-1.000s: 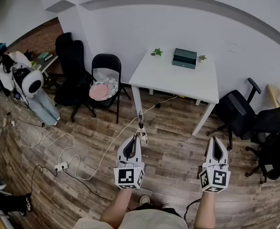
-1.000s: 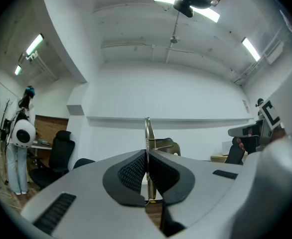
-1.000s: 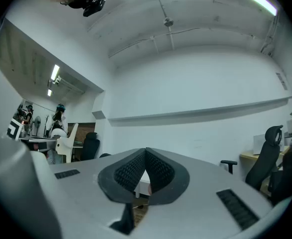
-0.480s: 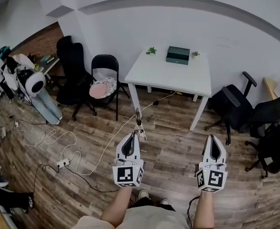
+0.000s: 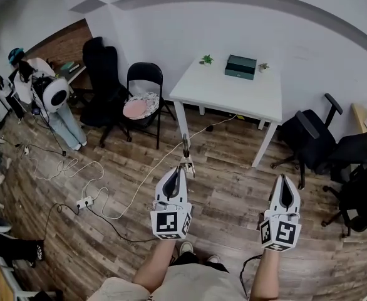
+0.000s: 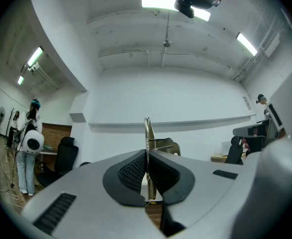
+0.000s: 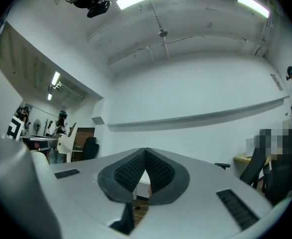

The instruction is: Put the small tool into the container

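Left tool pinches a thin brassy clip, right tool pressed together; only head view shows the green box.

Head view steeply down, gripper views forward, sharing white wall

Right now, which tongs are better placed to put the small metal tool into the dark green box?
Left. The left tongs clamp the small metal tool; the right tongs are shut and empty.
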### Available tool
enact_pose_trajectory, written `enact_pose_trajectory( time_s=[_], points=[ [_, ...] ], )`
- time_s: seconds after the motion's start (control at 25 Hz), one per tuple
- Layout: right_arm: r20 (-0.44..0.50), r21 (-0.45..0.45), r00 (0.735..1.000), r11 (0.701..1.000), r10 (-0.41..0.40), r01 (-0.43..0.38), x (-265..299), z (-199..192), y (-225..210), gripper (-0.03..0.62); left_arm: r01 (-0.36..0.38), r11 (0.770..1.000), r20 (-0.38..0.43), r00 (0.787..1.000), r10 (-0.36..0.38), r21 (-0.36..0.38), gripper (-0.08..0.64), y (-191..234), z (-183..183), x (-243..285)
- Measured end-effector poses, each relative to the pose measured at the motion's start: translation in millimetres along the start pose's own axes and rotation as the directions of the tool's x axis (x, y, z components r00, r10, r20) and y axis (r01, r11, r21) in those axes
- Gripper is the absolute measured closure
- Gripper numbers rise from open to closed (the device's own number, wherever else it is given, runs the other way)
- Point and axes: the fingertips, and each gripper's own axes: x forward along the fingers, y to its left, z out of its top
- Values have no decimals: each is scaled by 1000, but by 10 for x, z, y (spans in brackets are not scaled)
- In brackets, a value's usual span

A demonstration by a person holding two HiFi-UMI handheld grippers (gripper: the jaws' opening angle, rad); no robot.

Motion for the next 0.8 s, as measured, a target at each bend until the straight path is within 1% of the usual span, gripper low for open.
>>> enact_pose_trajectory(
  time_s=[0.2,0.56,0.8],
  points=[
    [-15,-26,1000,1000,18,-18,-31,-50,-18,578,-5,1000,-10,1000,5,11,553,-97,-26,-11],
    [-54,-42,998,999,27,-29,-123,-205,-229,577,0,1000,-23,1000,1,26,552,-427,-90,-20],
    [-77,-53,997,998,30,-35,-119,-322,-321,577,13,998,-30,1000,-11,64,553,-589,-161,23]
  ],
)
